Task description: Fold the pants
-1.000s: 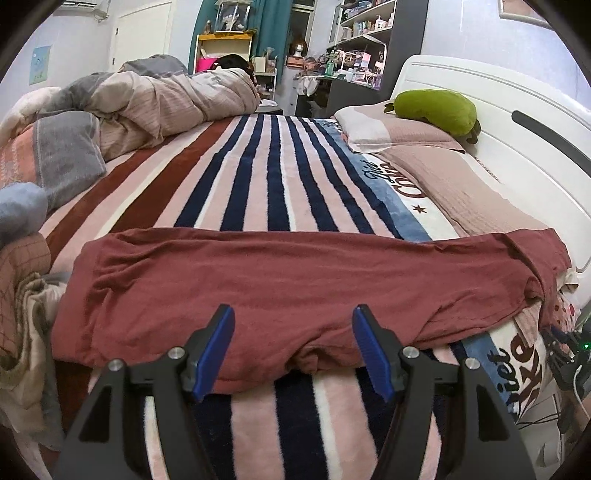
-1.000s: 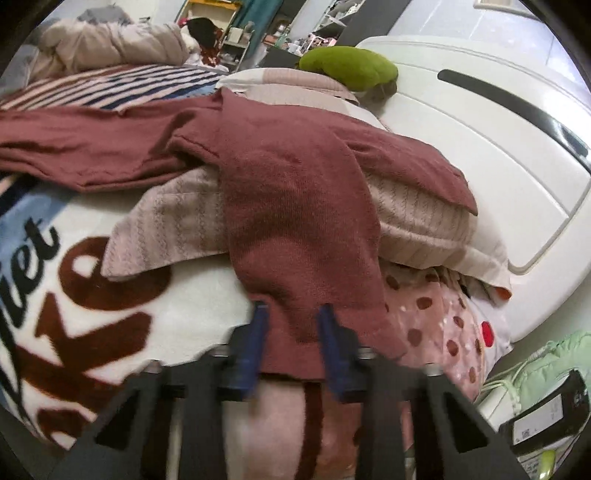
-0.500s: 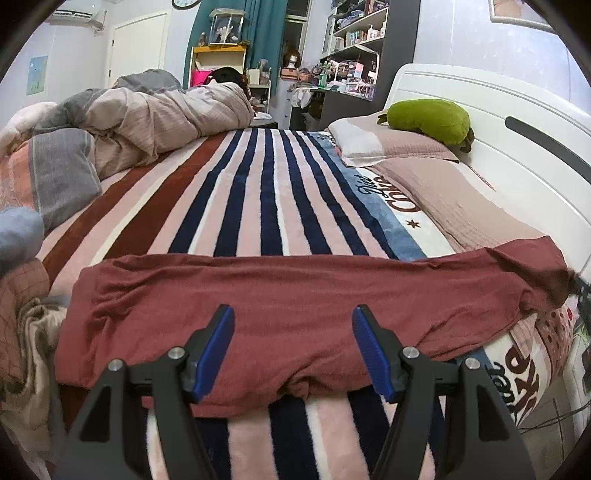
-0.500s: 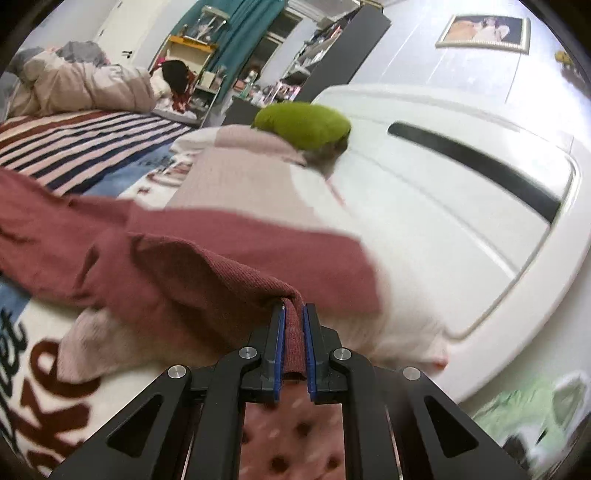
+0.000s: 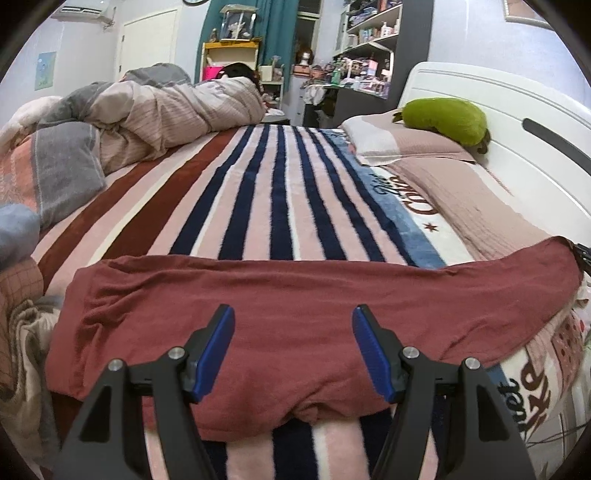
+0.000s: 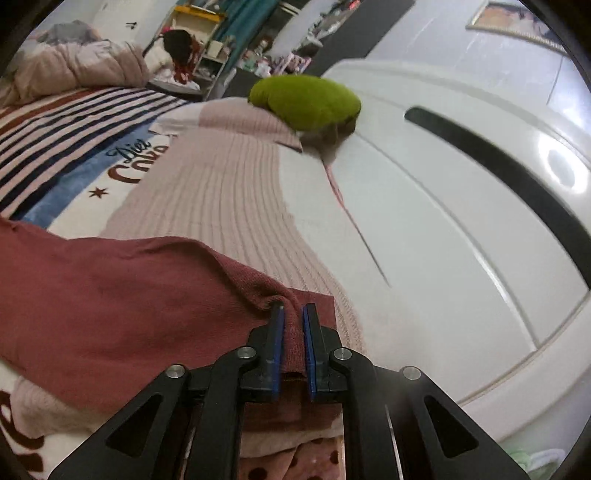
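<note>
Pinching pants (image 6: 110,295) hem, right tongs (image 6: 293,314).

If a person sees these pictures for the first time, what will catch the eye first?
First, the dark red pants spread wide across the striped blanket, with the open left gripper above their near edge. Then the right gripper pinching their end beside the white headboard, and the green plush on the pillow.

My bedroom, seen across the bed

My striped blanket (image 5: 273,192) covers the bed, with a white headboard (image 5: 517,122) on my right, a pink pillow (image 5: 402,142) and a green plush (image 5: 443,120) against it. A rumpled duvet (image 5: 155,110) is heaped far left. Beyond stand a white door (image 5: 147,48), teal curtain (image 5: 273,14), yellow shelf (image 5: 229,55) and cluttered dark shelving (image 5: 373,33).
</note>
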Available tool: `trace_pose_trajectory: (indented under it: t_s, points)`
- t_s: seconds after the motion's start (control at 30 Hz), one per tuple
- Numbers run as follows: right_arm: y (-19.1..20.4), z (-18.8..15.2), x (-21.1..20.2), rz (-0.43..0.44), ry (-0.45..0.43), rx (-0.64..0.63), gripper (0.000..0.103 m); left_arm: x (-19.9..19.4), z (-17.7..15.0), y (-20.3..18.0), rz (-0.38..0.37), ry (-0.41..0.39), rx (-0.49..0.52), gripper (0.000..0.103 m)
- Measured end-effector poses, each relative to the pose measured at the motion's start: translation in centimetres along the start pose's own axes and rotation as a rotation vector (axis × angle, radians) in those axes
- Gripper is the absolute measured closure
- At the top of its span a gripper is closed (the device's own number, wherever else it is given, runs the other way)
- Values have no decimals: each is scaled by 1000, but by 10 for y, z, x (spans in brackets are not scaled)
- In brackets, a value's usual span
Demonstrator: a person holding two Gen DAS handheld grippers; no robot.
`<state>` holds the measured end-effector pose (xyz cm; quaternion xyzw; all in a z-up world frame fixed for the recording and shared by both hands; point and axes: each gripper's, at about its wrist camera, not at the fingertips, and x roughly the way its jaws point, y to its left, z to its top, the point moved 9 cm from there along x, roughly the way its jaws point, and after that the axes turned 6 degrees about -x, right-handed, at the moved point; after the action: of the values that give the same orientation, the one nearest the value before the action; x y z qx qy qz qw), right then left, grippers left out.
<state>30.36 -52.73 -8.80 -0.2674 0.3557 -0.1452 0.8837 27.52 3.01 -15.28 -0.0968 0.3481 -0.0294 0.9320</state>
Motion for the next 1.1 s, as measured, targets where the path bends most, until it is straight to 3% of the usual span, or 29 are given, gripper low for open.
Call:
trace_pose_trajectory:
  t_s: [0.1, 0.3, 0.37, 0.47, 0.57, 0.7, 0.73, 0.9, 1.1]
  points:
    - [-13, -9, 17, 32, 45, 77, 75, 7, -3, 9, 25, 13, -14, 41]
    - [-60, -13, 17, -43, -4, 209, 72, 10, -4, 20, 60, 19, -32, 41]
    - [-56, -9, 2, 11, -62, 233, 71, 8, -3, 19, 62, 18, -26, 41]
    - [-33, -10, -13, 147, -79, 262, 71, 4, -5, 19, 61, 17, -25, 41]
    - [-3, -16, -25, 219, -89, 245, 70, -2, -10, 30, 66, 22, -59, 41]
    - [38, -21, -41, 334, -118, 271, 51, -21, -23, 59, 102, 16, -120, 36]
    - [53, -19, -45, 360, -123, 275, 51, -27, -25, 68, 114, 11, -141, 36]
    - [96, -16, -57, 406, -132, 252, 50, -52, -48, 119, 130, 8, -310, 35]
    - [126, -12, -67, 455, -116, 279, 50, -52, -79, 142, 55, 46, -438, 35]
